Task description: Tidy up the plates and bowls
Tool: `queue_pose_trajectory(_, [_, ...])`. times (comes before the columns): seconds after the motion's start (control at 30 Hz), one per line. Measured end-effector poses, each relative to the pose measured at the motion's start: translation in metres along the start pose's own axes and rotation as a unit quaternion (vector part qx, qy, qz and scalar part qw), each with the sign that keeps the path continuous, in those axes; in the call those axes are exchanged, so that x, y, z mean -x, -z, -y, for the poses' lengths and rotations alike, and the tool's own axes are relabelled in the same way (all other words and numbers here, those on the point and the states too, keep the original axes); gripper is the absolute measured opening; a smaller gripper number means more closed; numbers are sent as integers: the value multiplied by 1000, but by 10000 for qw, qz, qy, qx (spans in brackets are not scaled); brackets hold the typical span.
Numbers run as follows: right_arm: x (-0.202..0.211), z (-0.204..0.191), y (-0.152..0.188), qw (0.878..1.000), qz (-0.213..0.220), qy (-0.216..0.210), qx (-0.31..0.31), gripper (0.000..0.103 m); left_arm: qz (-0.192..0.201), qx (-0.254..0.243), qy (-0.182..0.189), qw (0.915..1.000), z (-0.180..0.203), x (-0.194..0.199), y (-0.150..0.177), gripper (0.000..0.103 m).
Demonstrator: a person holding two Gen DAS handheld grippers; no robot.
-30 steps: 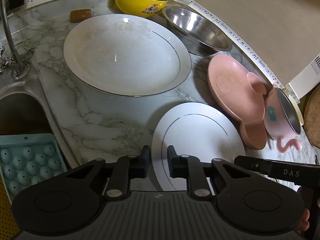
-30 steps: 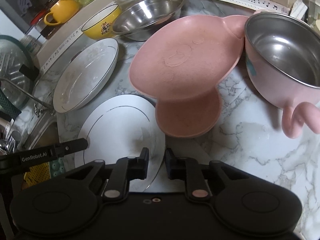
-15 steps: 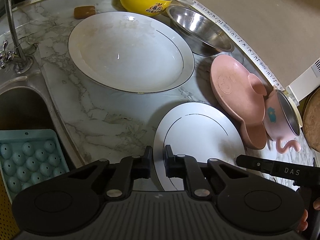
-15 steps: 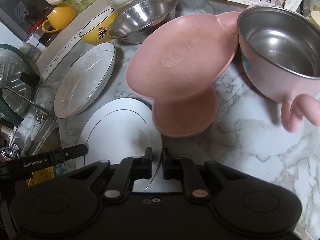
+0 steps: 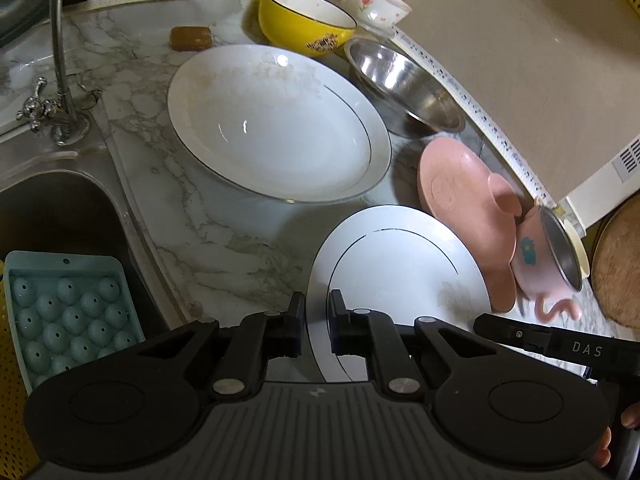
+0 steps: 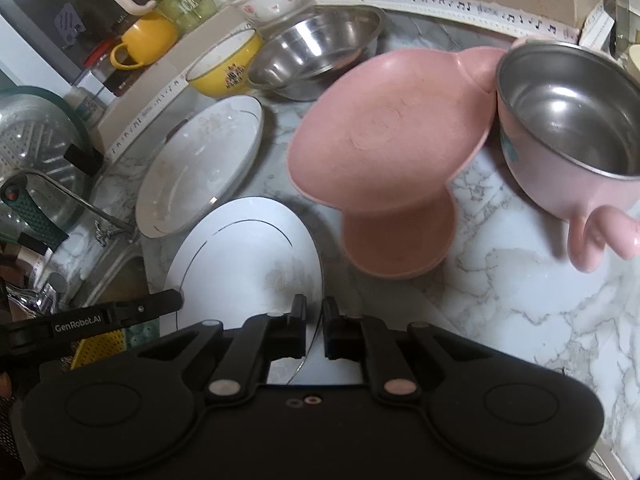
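Observation:
A small white plate (image 5: pixel 400 272) with a thin dark ring lies nearest me on the marble counter (image 5: pixel 224 216). My left gripper (image 5: pixel 317 316) is shut on its left rim. On the opposite edge of that plate (image 6: pixel 244 264), my right gripper (image 6: pixel 314 320) is shut on the right rim, which casts a shadow on the counter. Behind stand a large white deep plate (image 5: pixel 276 124), a pink plate (image 6: pixel 388 140), a steel bowl (image 6: pixel 316 52), a yellow bowl (image 5: pixel 304 20) and a small flowered bowl (image 5: pixel 376 0).
A pink cup with a steel liner (image 6: pixel 568 128) leans against the pink plate. The sink (image 5: pixel 60 216) holds a teal egg tray (image 5: pixel 68 312), beside the faucet (image 5: pixel 60 40). A brown soap bar (image 5: pixel 190 37) lies at the back. A yellow mug (image 6: pixel 148 38) sits on the ledge.
Both pairs of jaws have narrowed onto the small plate's opposite rims. The left view has drifted, so the dishes sit further right and the sink shows more.

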State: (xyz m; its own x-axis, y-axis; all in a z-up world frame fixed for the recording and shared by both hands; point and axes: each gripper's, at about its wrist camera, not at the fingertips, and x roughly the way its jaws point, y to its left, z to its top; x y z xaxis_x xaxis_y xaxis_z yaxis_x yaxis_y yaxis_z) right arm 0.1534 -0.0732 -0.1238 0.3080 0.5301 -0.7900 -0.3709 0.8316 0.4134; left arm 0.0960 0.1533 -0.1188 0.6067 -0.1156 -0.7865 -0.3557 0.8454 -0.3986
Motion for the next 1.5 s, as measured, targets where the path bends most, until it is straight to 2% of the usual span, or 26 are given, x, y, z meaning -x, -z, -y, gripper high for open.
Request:
queue_pose_trajectory(0.37, [2,-25,-33,9995,199,-121,213,8,402,-19,-96,9991,3,15,-36,11])
queue_pose_trajectory(0.6, [-21,-41,-61,9991,265,-143,314,8,503,205,-201,9983,-13,6,-67,11])
queue_pose_trajectory(0.77, [-42,-51,-82,9984,302,-309,378,8,606,316,-307,9972,-30,-2,-89,11])
queue_pose_trajectory(1.2, [-103,-58,-116,9986,41,-319,429,8,479,376,-565,9965,-59,-41,-119,11])
queue_pose_trajectory(1.5, [-116,-56,-122,9988,-38,-312,368,8,447,303,-594,9968,-63,-51,-125,11])
